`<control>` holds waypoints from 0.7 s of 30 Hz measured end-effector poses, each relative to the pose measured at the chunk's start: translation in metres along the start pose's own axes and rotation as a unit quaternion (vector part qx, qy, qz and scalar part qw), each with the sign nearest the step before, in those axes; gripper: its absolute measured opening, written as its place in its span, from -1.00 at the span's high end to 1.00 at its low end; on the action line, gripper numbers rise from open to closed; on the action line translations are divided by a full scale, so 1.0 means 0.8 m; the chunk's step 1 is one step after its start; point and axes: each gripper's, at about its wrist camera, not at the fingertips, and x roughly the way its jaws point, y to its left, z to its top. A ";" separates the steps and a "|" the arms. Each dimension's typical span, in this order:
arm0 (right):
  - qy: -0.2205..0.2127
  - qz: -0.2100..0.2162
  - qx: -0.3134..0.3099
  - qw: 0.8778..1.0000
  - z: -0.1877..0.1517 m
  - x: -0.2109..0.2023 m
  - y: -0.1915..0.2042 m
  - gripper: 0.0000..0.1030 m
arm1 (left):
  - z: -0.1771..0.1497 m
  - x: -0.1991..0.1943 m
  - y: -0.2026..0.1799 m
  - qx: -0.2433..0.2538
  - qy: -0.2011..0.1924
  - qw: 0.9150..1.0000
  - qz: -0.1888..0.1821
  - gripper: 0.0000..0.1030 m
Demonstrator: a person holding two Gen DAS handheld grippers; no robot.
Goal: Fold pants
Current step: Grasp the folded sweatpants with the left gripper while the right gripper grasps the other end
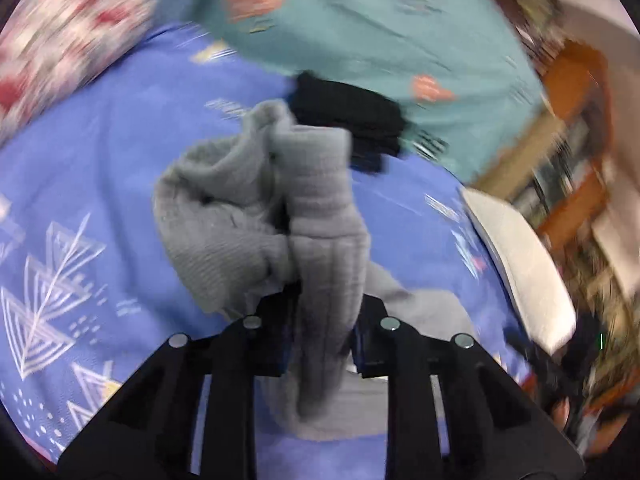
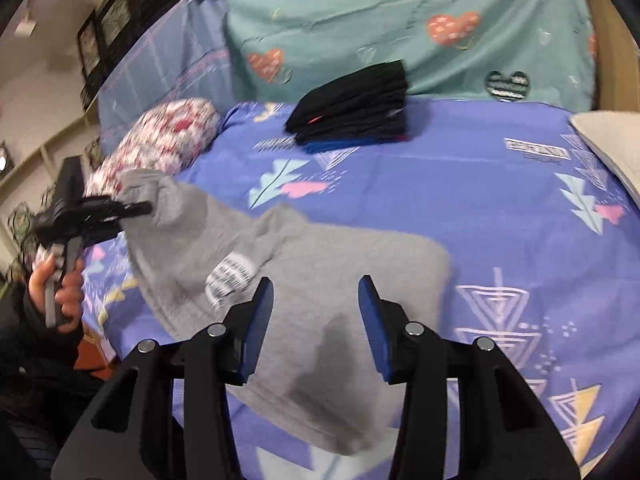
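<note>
Your left gripper (image 1: 320,336) is squeezed tight on the soft grey knit pants (image 2: 304,280), mid-frame on the purple patterned bedsheet (image 2: 460,184). Your right gripper (image 2: 316,328) hangs half open, holding nothing. Lift slowly and lay the cloth over flat.

Pants (image 2: 320,280) are plain grey w/ a small white label printed in black; they lie on a periwinkle-blue bedsheet (image 2: 480,184) patterned w/ white-outline triangles, pale teal leaves, pink hearts & yellow bits. Behind it a teal blanket (image 2: 360,12) w/ coral-orange hearts & one black-and-white striped heart, a stack of folded clothes (image 2: 356,108), mostly black w/ blue & a sliver of red at the bottom, and a white pillow (image 2: 168,140) w/ red floral print. Both grippers black, right gripper (image 2: 316,312) w/ blue pads; left gripper (image 1: 320,320) same.
</note>
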 end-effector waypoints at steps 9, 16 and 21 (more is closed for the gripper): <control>0.038 0.119 0.136 0.983 0.018 0.001 -0.063 -0.79 | -0.083 0.126 -0.136 0.189 0.171 0.966 -0.044 0.29; 0.124 0.198 0.200 0.952 0.019 0.056 -0.046 -0.79 | -0.074 0.055 -0.147 0.218 0.143 0.960 -0.101 -0.89; 0.131 0.202 0.174 0.955 0.042 0.057 -0.018 -0.89 | -0.067 0.042 -0.118 0.196 0.117 0.970 -0.082 -0.96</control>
